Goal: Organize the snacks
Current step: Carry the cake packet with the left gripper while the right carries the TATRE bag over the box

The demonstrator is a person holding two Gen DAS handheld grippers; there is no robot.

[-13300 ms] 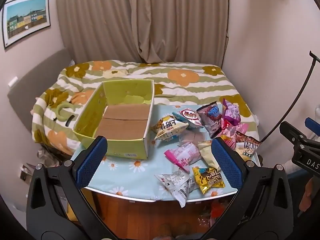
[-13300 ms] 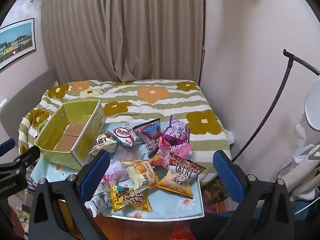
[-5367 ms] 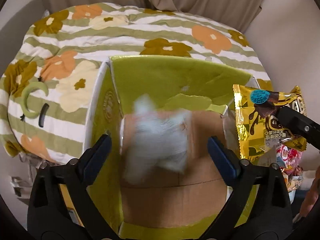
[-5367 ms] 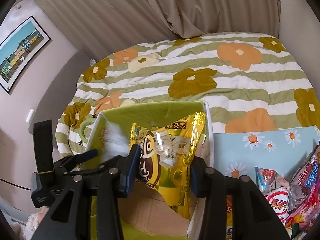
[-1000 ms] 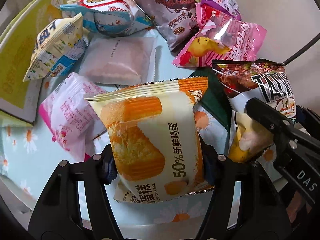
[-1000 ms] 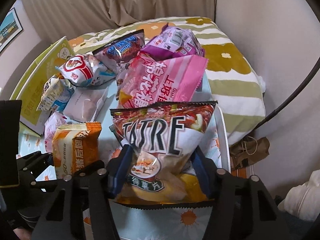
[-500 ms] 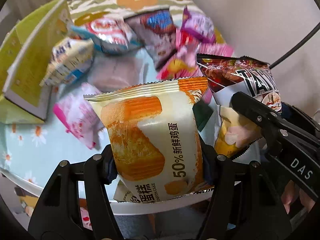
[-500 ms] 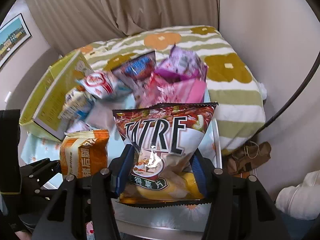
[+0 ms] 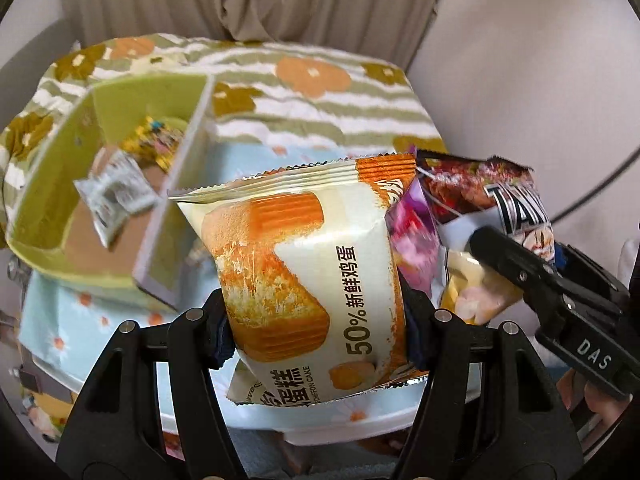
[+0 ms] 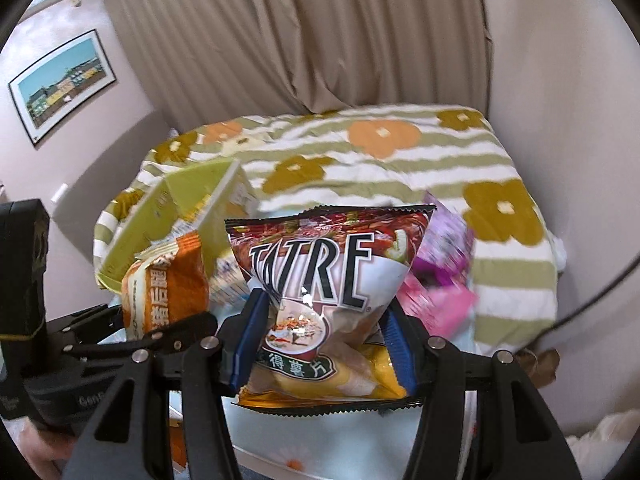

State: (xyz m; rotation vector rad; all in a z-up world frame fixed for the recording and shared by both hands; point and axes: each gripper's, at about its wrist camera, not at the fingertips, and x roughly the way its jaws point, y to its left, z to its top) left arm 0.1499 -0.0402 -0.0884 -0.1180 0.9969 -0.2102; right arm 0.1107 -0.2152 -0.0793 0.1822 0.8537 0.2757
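Note:
My left gripper is shut on an orange-and-cream chiffon cake packet, lifted above the table. My right gripper is shut on a dark red chip bag with big white letters, also held in the air. Each view catches the other hand's load: the chip bag to the right of the cake, the cake packet to the left of the chips. The green cardboard box stands at the left on the table with a silver packet and a gold packet inside.
Pink and purple snack bags lie blurred behind the chip bag on the daisy-print table. A bed with a flowered striped blanket lies beyond, curtains behind it. A framed picture hangs on the left wall. A thin black cable curves at the right.
Both grippers have risen with their packets, so the table and loose snacks dropped lower in view. The green box and the bed have come into view.

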